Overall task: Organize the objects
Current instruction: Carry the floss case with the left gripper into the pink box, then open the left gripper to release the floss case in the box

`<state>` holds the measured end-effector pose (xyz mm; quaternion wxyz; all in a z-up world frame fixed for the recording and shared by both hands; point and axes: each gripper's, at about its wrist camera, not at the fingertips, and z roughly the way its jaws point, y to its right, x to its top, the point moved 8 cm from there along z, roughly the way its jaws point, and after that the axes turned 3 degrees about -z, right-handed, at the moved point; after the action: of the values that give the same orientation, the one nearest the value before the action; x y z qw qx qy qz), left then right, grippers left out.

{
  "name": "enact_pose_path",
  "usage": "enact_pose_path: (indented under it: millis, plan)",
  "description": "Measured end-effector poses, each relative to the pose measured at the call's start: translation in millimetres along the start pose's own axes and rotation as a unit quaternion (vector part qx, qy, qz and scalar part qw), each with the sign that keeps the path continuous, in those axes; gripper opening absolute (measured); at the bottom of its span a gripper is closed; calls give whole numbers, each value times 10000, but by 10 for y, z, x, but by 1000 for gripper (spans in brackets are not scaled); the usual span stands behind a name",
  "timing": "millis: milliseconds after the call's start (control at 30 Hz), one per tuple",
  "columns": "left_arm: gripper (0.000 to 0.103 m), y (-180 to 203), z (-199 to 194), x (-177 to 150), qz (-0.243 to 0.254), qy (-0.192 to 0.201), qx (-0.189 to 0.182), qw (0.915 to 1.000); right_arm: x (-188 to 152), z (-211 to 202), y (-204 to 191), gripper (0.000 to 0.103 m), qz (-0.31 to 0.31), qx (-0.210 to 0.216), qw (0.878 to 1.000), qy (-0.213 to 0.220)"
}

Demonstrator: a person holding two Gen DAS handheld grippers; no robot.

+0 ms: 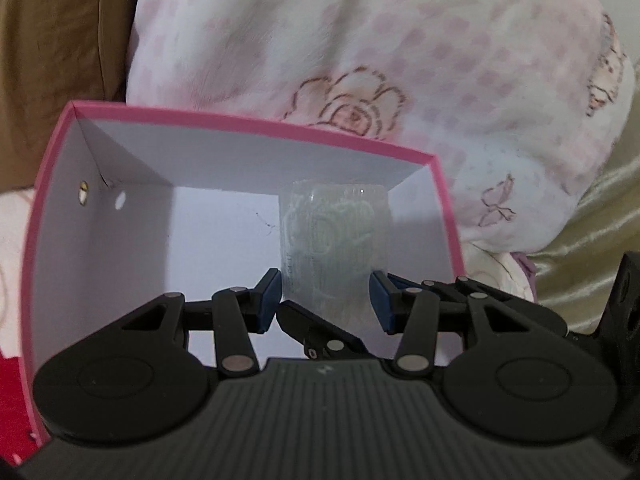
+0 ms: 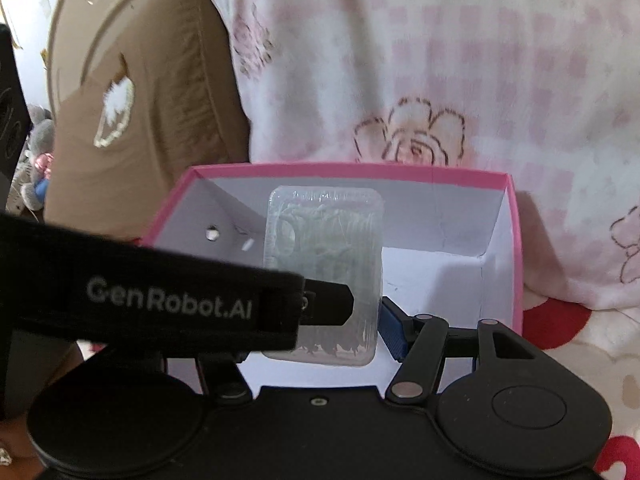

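a: what's behind it all?
b: a white fleece blanket [image 1: 360,60] with pink checks and outlined roses, bunched up high. a small butterfly outline sits low on it.
a: and to the left?
b: a brown cushion [image 2: 140,100], its cover torn with white stuffing [image 2: 116,100] showing.
a: anything else?
b: cream satin fabric [image 1: 592,248] at the right, a grey plush toy [image 2: 36,152] at the far left edge, blurred.
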<state>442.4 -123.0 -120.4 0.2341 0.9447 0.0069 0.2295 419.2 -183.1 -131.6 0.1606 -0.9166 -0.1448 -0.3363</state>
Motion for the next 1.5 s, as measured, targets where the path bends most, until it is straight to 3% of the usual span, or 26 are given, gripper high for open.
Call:
enact_pose_path:
  millis: [167,400,600,967,1133,1300,1433,1500]
  plan:
    - [47,-145,219,52,-378,-186,-285,9987,-44,228,21,66,-133,-266,9994,-176]
    - [46,-186,392,61,-490,-314,-421,9974,-90,370,81,66,-178,-423,9985,-306]
    - [46,-298,510,39,-761,-592,-528,9939,-153,446,112,68,-113,-289,9982,-507]
    - [43,-322,617,73,-942,-589,-608,9920,-221,482,125,69,-64,-310,9974,-647]
    - [43,-217,727,124,-1010,-539,-557,9919,-212,500,162,69,61,-545,9961,-687]
    - [37,-166,727,195,-769,-405,-170,9961,-239,482,127,70,-67,-495,9959,-756]
    - [33,-150,636,190,-823,-402,-178,9956,-316,484,60,72,-137,-593,9925,-1057]
    - [33,-117,530,201,-671,-283,-67,9973,-304,441,39,64,-188,-589,9937,-931]
